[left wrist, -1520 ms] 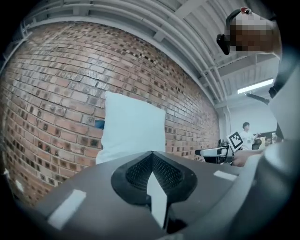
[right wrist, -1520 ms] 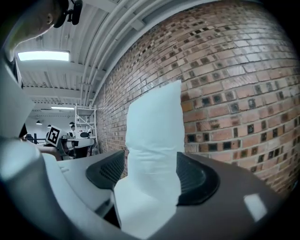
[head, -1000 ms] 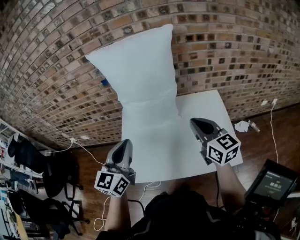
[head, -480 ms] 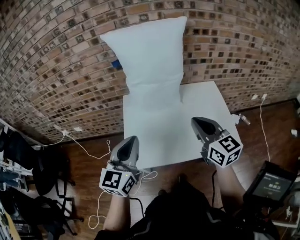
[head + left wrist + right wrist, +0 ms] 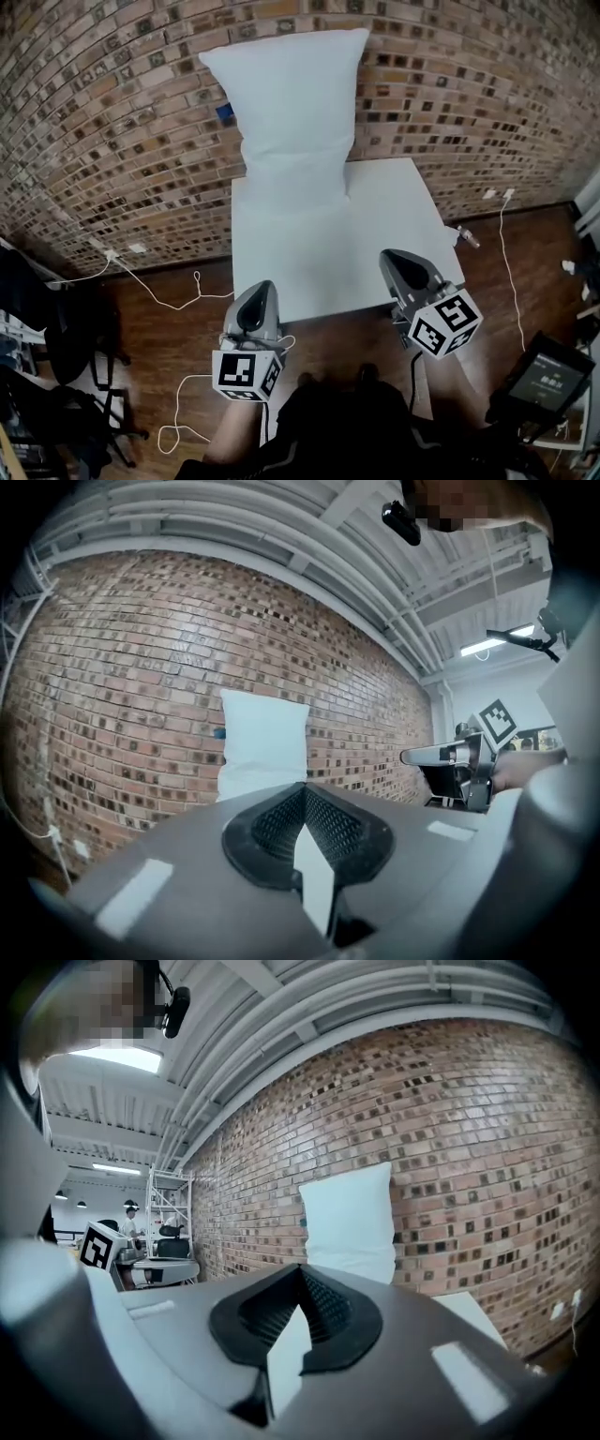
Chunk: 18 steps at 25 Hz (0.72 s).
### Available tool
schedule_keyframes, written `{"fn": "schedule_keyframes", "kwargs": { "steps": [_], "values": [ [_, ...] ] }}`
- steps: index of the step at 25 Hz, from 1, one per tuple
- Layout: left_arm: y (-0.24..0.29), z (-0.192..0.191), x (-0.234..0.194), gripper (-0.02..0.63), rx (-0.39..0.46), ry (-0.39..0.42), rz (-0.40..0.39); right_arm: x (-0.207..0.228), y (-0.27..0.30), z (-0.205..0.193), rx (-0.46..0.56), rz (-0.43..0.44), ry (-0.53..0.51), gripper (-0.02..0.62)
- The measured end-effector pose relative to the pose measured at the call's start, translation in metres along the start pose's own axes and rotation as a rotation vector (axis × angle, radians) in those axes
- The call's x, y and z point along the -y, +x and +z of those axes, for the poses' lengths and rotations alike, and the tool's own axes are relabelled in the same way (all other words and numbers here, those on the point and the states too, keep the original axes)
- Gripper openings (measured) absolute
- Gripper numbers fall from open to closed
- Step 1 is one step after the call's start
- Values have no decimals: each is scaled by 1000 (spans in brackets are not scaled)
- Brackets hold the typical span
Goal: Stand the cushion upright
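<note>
A pale blue cushion [image 5: 286, 103] stands upright at the far edge of the white table [image 5: 384, 234], leaning against the brick wall. It also shows in the left gripper view as the cushion [image 5: 264, 742] and in the right gripper view as the cushion [image 5: 349, 1221], well ahead of the jaws. My left gripper [image 5: 255, 302] hangs off the table's near left edge, shut and empty. My right gripper [image 5: 401, 267] sits over the table's near right corner, also shut with nothing in it. Both are far from the cushion.
A brick wall [image 5: 112, 112] runs behind the table. White cables [image 5: 187, 281] lie on the wooden floor at left and a cable [image 5: 506, 234] at right. A dark chair [image 5: 66, 328] stands at far left. Shelving and a person [image 5: 131, 1218] are far off.
Both grippers have drawn back toward the near side of the table, away from the cushion. The cushion stays upright against the wall.
</note>
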<state>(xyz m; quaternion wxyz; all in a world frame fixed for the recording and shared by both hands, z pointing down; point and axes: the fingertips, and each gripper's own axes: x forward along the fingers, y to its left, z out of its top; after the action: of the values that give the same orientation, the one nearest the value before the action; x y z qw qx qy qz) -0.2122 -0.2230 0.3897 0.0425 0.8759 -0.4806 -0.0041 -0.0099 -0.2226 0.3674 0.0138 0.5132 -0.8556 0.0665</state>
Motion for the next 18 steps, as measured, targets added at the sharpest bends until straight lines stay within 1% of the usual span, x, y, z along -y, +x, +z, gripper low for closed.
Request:
{"fn": "schedule_keyframes", "kwargs": {
  "steps": [2, 6, 9, 13, 18],
  "values": [
    [1, -9, 9, 9, -8, -2, 9, 2, -7, -8, -4, -2, 13, 6],
    [6, -12, 34, 9, -2, 11, 25, 17, -27, -15, -6, 5, -37, 6],
    [9, -16, 49, 9, -13, 26, 36, 36, -46, -22, 1, -13, -7, 6],
    [11, 0, 70, 9, 5, 63, 36, 54, -62, -19, 5, -22, -5, 6],
    [11, -3, 85, 9, 8, 73, 33, 60, -71, -24, 11, -8, -4, 6]
  ]
}}
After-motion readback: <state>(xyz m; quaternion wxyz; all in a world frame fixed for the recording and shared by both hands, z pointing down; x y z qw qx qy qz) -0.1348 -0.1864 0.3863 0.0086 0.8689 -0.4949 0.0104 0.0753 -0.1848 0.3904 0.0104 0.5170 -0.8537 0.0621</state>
